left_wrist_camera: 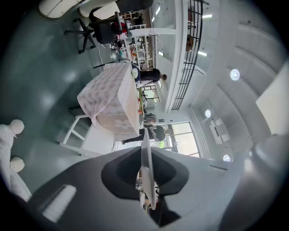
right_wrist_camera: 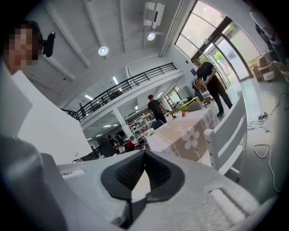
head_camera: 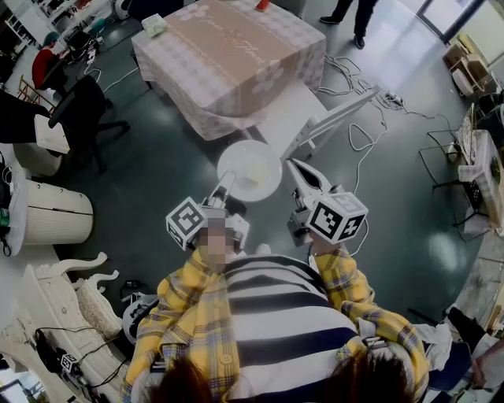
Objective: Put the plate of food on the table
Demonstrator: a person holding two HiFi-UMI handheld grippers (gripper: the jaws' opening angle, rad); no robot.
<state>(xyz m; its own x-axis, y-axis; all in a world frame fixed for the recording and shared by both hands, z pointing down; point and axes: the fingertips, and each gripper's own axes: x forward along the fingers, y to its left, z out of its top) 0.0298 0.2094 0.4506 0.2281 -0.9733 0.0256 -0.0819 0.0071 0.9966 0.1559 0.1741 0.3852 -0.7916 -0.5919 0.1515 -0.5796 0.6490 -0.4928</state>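
A white plate (head_camera: 249, 170) with a small pale bit of food on it hangs above the grey floor, short of the table. My left gripper (head_camera: 227, 181) is shut on its near rim. In the left gripper view the plate (left_wrist_camera: 146, 171) shows edge-on, pinched between the two dark pads, with my left gripper (left_wrist_camera: 145, 151) tilted on its side. My right gripper (head_camera: 294, 164) hovers just right of the plate, apart from it; in its own view my right gripper (right_wrist_camera: 144, 154) has its tips touching with nothing between them. The table (head_camera: 228, 55) with a checked pink cloth stands ahead.
A white chair (head_camera: 319, 120) stands at the table's near right corner, with cables (head_camera: 358, 134) on the floor beyond. A black office chair (head_camera: 83, 106) and a white round bin (head_camera: 47, 211) are to the left. A red cup (head_camera: 262, 5) and a box (head_camera: 153, 25) sit on the table.
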